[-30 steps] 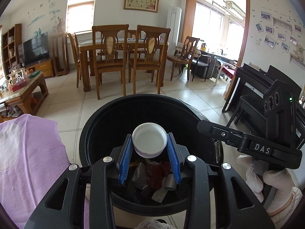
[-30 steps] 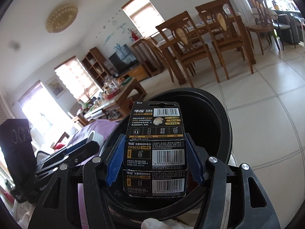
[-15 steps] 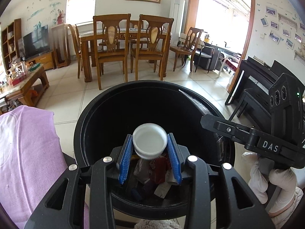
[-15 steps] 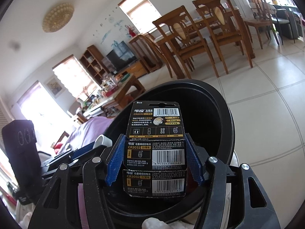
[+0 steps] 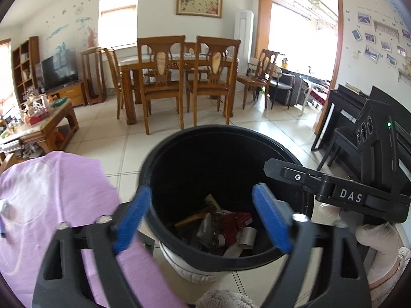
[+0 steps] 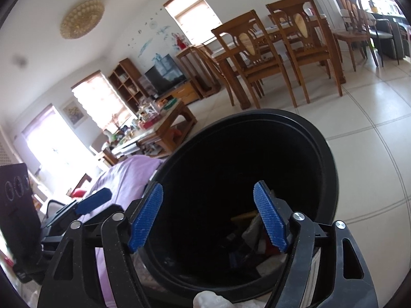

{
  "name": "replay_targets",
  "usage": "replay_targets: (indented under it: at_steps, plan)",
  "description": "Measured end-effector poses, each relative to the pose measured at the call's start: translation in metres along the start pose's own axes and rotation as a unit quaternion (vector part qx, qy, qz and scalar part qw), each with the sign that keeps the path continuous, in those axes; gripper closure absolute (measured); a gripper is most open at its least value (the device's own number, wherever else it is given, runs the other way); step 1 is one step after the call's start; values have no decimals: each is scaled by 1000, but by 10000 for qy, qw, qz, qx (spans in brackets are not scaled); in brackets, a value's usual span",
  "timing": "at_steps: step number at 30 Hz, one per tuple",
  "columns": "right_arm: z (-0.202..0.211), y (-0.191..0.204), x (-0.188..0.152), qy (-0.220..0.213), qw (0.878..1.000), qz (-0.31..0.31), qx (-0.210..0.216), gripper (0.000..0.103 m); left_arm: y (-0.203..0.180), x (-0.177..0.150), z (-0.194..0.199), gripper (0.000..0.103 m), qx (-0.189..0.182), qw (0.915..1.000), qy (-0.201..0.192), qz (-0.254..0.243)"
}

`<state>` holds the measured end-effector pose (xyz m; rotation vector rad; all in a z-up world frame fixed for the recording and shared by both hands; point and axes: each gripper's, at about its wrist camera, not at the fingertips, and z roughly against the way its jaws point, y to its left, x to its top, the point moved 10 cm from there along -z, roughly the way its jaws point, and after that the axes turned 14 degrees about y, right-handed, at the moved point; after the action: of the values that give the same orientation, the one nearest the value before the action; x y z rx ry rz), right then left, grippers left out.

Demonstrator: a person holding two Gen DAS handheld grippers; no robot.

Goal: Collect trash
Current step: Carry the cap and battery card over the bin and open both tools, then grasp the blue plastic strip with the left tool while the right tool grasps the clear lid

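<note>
Hovering over the black bin (image 5: 226, 138), both tongs are spread wide and hold nothing. The left tongs (image 5: 203, 220) hang above the near rim, with one blue pad outside the wall on the left and the other over the opening. The right tongs (image 6: 209, 218) sit the same way: their left pad is at the rim and their right pad is over the inside.

The trash (image 5: 221, 228) lies directly below and ahead of both tongs, at the bottom of the bin: a red wrapper, a grey crumpled piece, a small roll, a yellow strip. No loose trash shows outside the bin in either view. I judge the next piece must be looked for away from the bin, perhaps toward the purple cloth (image 5: 51, 200) on the left, where the left tongs are nearer.
</note>
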<state>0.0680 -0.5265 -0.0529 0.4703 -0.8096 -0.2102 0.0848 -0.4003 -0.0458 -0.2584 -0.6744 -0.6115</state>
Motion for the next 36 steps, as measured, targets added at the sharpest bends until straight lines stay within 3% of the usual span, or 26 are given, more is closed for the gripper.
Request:
replay_targets:
  at_steps: [5, 11, 14, 19, 21, 24, 30, 33, 36]
  plan:
    - [-13, 31, 2, 75, 9997, 228, -8, 23, 30, -5, 26, 7, 218, 9994, -197, 204]
    - [-43, 85, 6, 263, 9972, 693, 40, 23, 104, -22, 51, 7, 561, 9952, -278, 755]
    - [-63, 121, 9, 373, 9942, 1003, 77, 23, 157, -34, 60, 7, 760, 9895, -219, 1210]
    - [-106, 190, 16, 635, 9856, 1553, 200, 23, 261, -69, 69, 9, 1209, 9722, 94, 2003]
    - [-126, 220, 19, 746, 9807, 1787, 265, 23, 299, -81, 65, 22, 1360, 9646, 353, 2232]
    - [-154, 263, 21, 921, 9722, 2127, 332, 23, 339, -96, 57, 30, 1432, 9563, 684, 2455]
    - [-216, 341, 16, 1283, 9485, 2876, 333, 23, 361, -112, 38, 38, 1225, 9564, 1036, 2439]
    - [-247, 366, 15, 1456, 9385, 3121, 265, 23, 369, -119, 30, 40, 1256, 9559, 1173, 2383]
    - [-273, 384, 11, 1590, 9300, 3309, 191, 23, 378, -122, 30, 49, 1430, 9565, 1202, 2242]
